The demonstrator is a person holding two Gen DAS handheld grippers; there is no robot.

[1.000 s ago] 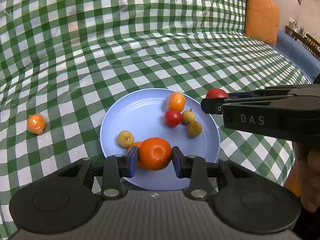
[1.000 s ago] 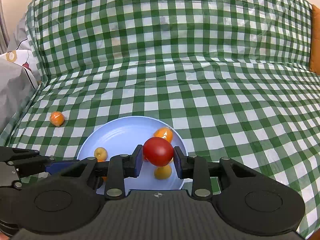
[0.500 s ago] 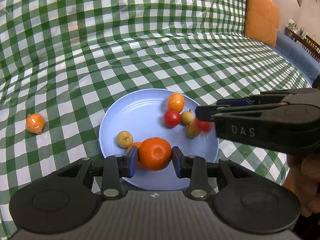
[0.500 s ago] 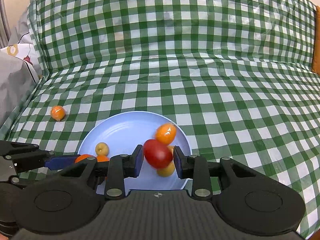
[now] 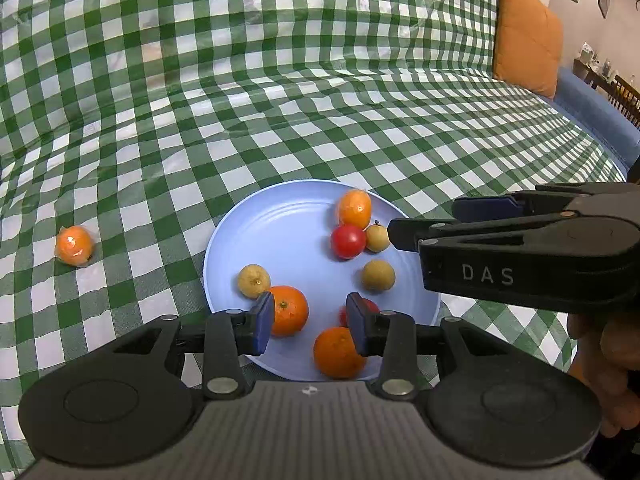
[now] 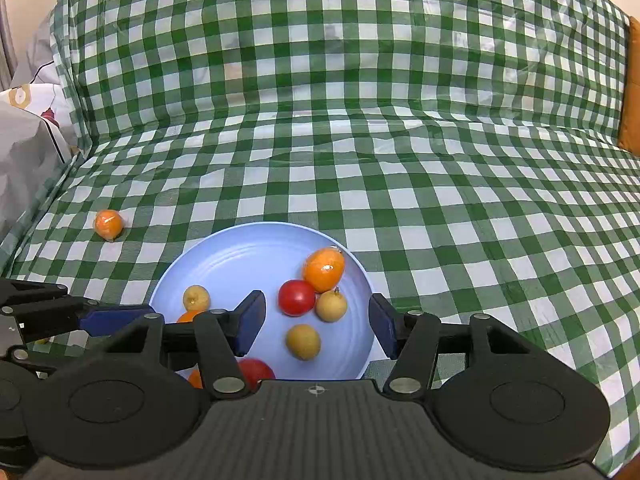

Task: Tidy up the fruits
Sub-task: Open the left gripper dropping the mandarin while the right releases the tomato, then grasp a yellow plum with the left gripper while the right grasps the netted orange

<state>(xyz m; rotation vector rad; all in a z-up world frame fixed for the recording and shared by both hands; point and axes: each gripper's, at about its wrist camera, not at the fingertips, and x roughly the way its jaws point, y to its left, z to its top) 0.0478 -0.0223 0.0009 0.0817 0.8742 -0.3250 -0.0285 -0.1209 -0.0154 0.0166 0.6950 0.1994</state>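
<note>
My left gripper (image 5: 310, 322) hung above the near rim of the smooth, ridged pale-blue plate (image 5: 280, 240); its jaws had just been opening, with nothing pinched. My right gripper (image 6: 316, 322) had just been opening too and stood wide, empty. The plate held glossy red tomatoes (image 5: 347, 241), dimpled oranges (image 5: 287, 310) and dull yellow round fruits (image 5: 378, 275). A film-wrapped orange (image 5: 74, 246) lay left of the plate on the green checked cloth (image 6: 400, 160). Only the left view showed the orange cushion (image 5: 528, 56).

Red tomato (image 5: 370, 306) half hidden behind left claw (image 5: 310, 322) pad.
</note>
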